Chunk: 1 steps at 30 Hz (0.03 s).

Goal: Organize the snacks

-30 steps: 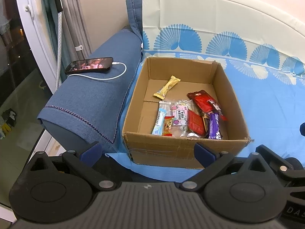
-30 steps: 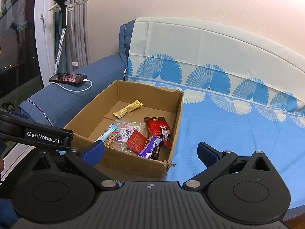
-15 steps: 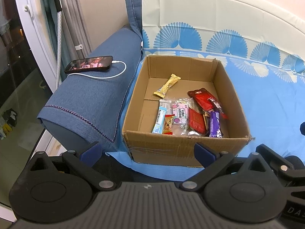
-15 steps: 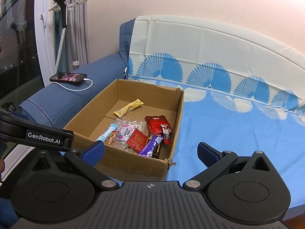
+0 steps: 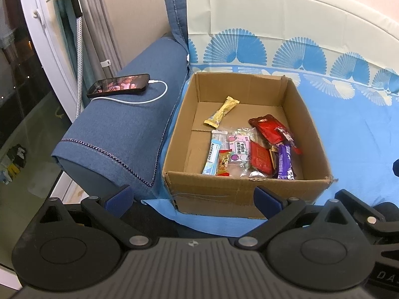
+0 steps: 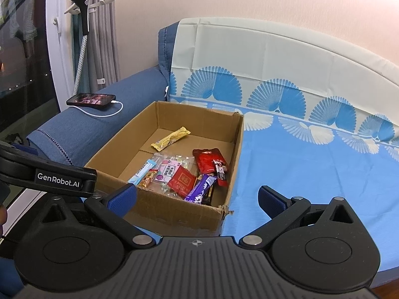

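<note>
An open cardboard box (image 5: pixel 247 191) (image 6: pixel 174 214) sits on the blue sofa seat against the armrest. Inside lie several snacks: a yellow bar (image 5: pixel 220 111) (image 6: pixel 170 138) alone at the back, a light blue bar (image 5: pixel 212 155), a clear candy bag (image 5: pixel 240 149) (image 6: pixel 170 172), red packets (image 5: pixel 268 127) (image 6: pixel 208 159) and a purple bar (image 5: pixel 284 160) (image 6: pixel 200 188) at the front right. My left gripper (image 5: pixel 192 199) is open and empty in front of the box's near wall. My right gripper (image 6: pixel 197 195) is open and empty too, at the box's near right corner.
A phone (image 5: pixel 119 85) (image 6: pixel 92 99) with a white charging cable lies on the denim-covered armrest (image 5: pixel 119 134). The blue patterned sofa cover (image 6: pixel 311 164) stretches right of the box. A window frame and a steamer stand (image 6: pixel 83 7) are at the left.
Both grippers have drifted slightly; the box sits a little differently in each view. Both stay open and nothing in the box has moved.
</note>
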### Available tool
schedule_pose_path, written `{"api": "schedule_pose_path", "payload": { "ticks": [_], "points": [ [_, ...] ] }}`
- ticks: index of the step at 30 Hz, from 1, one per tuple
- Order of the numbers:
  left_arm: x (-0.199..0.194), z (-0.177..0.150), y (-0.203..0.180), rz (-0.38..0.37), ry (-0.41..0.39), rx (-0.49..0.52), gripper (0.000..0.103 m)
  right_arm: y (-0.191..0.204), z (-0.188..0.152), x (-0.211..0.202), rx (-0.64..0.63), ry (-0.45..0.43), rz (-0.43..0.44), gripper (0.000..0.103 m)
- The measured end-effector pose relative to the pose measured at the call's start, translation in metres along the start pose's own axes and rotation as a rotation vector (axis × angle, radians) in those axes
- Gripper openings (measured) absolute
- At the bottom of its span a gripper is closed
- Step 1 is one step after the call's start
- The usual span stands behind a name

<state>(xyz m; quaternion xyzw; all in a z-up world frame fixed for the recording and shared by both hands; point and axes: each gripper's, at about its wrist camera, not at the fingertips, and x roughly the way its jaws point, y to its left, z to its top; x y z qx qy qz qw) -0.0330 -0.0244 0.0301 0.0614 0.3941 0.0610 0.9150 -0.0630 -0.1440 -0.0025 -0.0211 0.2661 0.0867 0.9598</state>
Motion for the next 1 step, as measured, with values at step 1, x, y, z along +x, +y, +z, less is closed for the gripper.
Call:
{"api": "schedule_pose_path", "payload": {
  "ticks": [1],
  "points": [
    [0.0010,0.0004,-0.0008,-0.003,0.004,0.003,0.103,-0.0015,0.0004,0.0020,0.002,0.002,0.005,0.103]
  ]
}}
